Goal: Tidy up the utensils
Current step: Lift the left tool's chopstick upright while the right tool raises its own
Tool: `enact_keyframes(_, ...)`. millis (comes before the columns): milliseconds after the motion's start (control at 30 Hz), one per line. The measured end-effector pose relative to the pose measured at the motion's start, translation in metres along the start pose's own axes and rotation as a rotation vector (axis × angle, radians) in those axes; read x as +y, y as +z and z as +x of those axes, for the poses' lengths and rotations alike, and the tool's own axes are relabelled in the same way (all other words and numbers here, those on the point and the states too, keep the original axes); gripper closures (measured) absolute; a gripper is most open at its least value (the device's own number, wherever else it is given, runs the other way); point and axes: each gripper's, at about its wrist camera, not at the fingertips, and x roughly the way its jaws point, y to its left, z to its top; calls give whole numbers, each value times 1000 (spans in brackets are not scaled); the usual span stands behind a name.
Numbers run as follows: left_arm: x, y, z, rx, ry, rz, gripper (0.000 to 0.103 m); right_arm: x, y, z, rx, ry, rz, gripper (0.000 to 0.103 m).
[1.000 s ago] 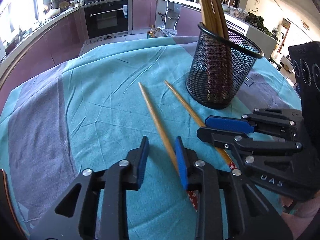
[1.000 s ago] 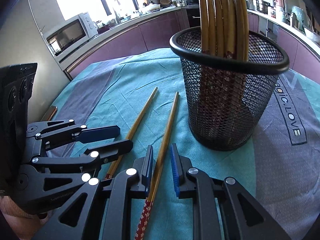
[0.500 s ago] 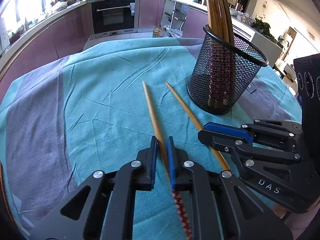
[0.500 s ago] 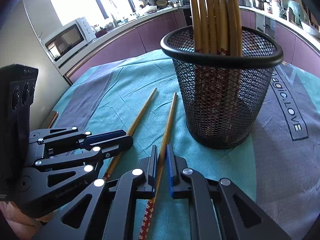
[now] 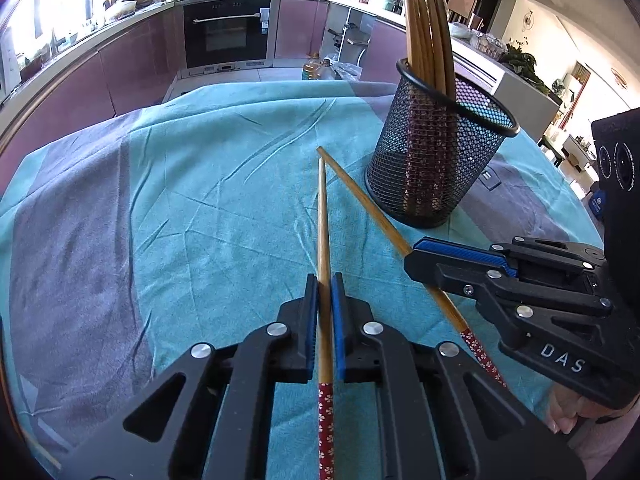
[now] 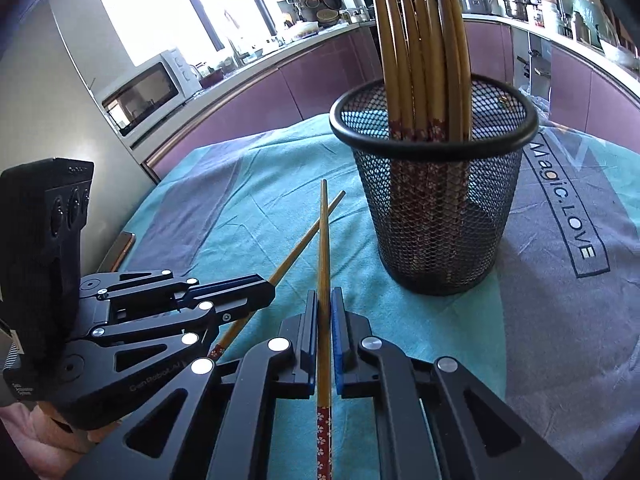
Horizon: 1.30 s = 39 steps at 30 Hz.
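My left gripper (image 5: 324, 286) is shut on a bamboo chopstick (image 5: 322, 216) with a red flowered end, its tip pointing away over the cloth. My right gripper (image 6: 324, 300) is shut on a second such chopstick (image 6: 323, 236). In the left wrist view the right gripper (image 5: 424, 252) sits to the right, holding its chopstick (image 5: 360, 192). In the right wrist view the left gripper (image 6: 264, 284) sits to the left with its chopstick (image 6: 308, 236). The two tips cross. A black mesh holder (image 5: 436, 152) with several chopsticks stands ahead; it also shows in the right wrist view (image 6: 436, 216).
A teal and grey cloth (image 5: 180, 216) covers the round table; it carries the print "Magic.LOVE" (image 6: 560, 204). Kitchen counters, an oven (image 5: 228, 36) and a microwave (image 6: 148, 92) lie beyond the table's edge.
Both grippers have closed from open onto their chopsticks and lifted them off the cloth. The chopsticks now swing so that the tips cross.
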Motion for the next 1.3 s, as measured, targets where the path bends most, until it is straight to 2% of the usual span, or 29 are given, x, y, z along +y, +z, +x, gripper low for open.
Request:
enact_keyframes(867, -7, 2, -57, -113, -36, 22, 95, 17, 3, -46, -100, 60, -61, 97)
enact_keyframes(1300, -9, 4, -72, -146, -58, 27, 95, 18, 2, -60, -132, 72, -67, 97)
